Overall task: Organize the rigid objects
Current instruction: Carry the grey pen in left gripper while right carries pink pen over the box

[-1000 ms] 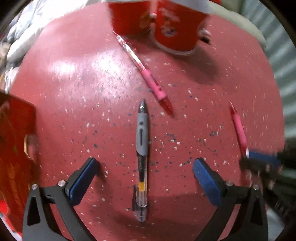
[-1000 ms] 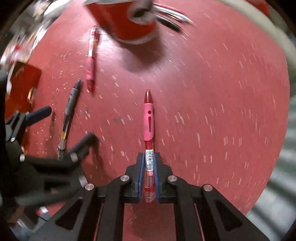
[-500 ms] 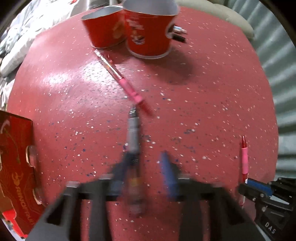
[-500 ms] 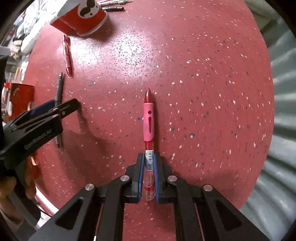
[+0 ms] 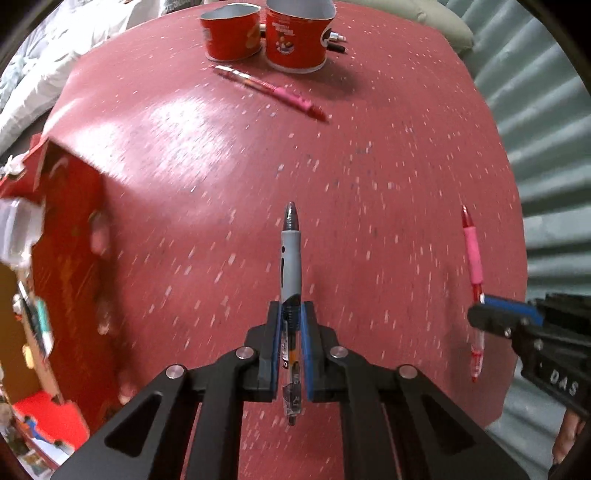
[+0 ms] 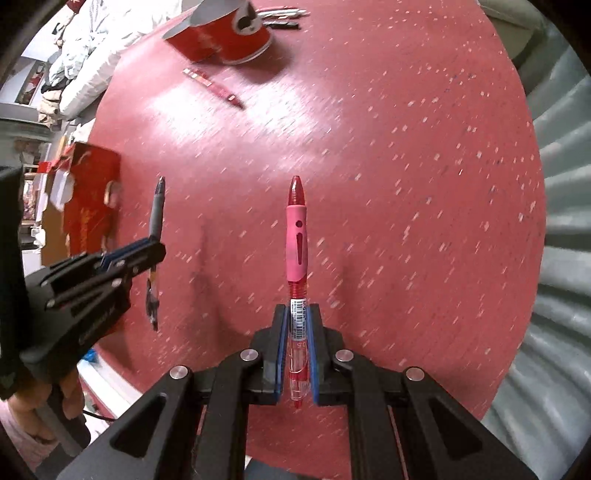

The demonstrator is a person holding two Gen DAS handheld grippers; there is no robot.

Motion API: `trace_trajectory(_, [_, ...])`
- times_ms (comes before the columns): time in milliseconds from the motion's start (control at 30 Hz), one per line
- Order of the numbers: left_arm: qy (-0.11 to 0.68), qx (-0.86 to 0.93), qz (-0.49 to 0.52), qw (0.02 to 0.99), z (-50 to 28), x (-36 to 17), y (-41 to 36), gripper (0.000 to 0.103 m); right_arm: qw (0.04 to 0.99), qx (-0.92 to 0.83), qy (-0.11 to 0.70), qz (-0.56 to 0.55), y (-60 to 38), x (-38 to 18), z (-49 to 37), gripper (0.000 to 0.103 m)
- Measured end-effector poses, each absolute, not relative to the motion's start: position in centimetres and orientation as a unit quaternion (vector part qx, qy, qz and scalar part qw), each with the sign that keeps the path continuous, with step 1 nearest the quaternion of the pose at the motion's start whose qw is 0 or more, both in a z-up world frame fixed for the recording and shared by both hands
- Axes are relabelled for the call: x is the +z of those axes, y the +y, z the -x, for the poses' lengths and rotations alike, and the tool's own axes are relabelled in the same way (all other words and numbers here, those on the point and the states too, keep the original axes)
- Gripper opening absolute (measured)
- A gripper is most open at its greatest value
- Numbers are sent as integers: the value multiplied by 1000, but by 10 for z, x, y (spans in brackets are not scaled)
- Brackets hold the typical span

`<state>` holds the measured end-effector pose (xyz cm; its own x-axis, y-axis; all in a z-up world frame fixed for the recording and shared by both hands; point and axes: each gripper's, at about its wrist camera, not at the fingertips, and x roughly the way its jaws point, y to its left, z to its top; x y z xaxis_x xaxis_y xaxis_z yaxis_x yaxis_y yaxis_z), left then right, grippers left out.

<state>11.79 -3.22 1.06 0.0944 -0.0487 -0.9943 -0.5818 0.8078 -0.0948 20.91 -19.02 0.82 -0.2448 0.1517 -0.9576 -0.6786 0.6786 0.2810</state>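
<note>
Red speckled worktop [image 5: 369,155]: seen from the left wrist, it carries two red paper cups [image 5: 266,31] at the far edge and a loose pink-grip pen [image 5: 273,90] just in front of them.
Left claw [image 5: 290,350]: a second ago its jaws stood wide apart around the grey-grip black gel pen [image 5: 291,266] lying flat; now they are clamped on its clear barrel, tip pointing forward.
Meaning: both pens are in hand, so the carry to the cups looks to be next.
Right wrist view: the right claw [image 6: 297,350] stays closed on the red pen with pink rubber grip [image 6: 296,240], gripped at the labelled barrel, as before.
Red cardboard box [image 6: 90,195]: at the worktop's left edge, contents unreadable.
Hard to make out: motion blur smears the speckles; whether either pen clears the worktop cannot be told; dark pens behind the cups [image 5: 334,42] are partly hidden.
</note>
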Motion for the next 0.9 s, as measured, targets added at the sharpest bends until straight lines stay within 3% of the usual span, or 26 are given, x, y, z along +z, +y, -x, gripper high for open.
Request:
trace_trajectory(367, [631,186,247,712,-39,36,-30,10,589,346,707,184,-172,23,-160,11])
trace_trajectory(900, [567,229,286,737,56,73,35,10,602,397,658,217,-80,68,-85,11])
